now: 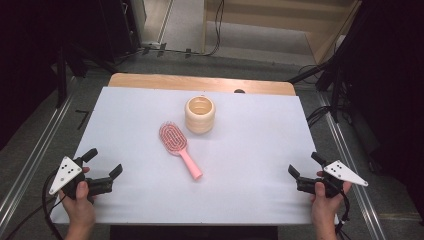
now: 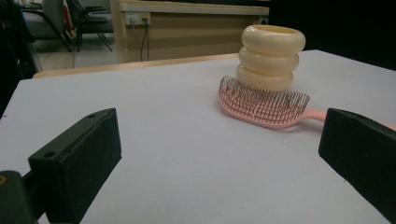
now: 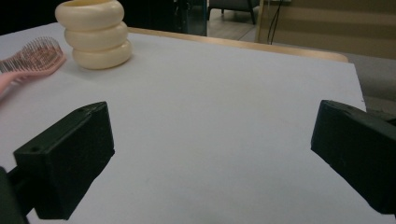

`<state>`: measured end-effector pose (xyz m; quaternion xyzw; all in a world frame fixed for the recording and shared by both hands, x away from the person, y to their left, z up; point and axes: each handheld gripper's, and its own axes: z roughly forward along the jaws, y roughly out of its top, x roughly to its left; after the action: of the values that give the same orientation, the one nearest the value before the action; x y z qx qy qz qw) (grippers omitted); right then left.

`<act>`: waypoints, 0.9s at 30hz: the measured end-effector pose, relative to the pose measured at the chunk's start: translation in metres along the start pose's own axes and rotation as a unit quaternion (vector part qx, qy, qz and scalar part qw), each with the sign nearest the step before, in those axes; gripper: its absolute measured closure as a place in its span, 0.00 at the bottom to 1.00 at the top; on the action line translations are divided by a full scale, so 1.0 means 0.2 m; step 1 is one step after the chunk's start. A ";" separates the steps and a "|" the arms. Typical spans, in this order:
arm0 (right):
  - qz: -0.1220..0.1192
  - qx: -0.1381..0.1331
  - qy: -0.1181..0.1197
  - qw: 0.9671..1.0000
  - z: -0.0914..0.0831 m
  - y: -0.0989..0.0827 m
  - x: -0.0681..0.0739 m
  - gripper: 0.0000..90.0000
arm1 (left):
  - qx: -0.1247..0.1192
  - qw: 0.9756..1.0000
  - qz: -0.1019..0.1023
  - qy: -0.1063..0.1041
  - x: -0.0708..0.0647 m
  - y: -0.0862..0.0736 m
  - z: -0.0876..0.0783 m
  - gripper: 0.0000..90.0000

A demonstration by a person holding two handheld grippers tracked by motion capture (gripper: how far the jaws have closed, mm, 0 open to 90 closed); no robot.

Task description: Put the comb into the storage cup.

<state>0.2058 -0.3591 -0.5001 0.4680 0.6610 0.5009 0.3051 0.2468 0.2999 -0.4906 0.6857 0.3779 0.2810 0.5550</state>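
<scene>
Where seen from above: both jaw pairs spread wide, left gripper (image 1: 104, 163) and right gripper (image 1: 305, 164) at near corners of white table (image 1: 250, 150), pink bristled plastic hairbrush (image 1: 178, 147) mid-table beside cream ribbed cup (image 1: 200, 114); from each gripper view: jaws agape, empty.

Bare table (image 1: 250, 170) lies ahead of both grippers; mid-table, hairbrush (image 1: 178, 146) seemingly touches ridged cup (image 1: 200, 114).

Grey floor (image 1: 350, 165), possibly chairs (image 2: 88, 18) behind.

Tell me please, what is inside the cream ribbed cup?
From above, the cream cup is open and looks empty, showing just ribbed inner wall. Its very bottom is dim, so something small there cannot be excluded.
</scene>
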 end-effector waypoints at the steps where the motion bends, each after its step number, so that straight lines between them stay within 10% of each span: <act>1: -0.004 0.000 -0.002 1.000 0.00 0.01 0.01 0.00 | 0.000 1.000 -0.001 0.002 0.00 0.00 0.00 0.00; 27: -0.043 0.049 0.090 0.994 0.15 0.30 0.29 0.00 | 0.002 1.000 0.009 0.008 -0.01 -0.01 0.01 0.00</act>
<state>0.2280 -0.2906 -0.4493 0.4062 0.7291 0.4947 0.2423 0.2460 0.2973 -0.4926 0.6881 0.3765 0.2908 0.5479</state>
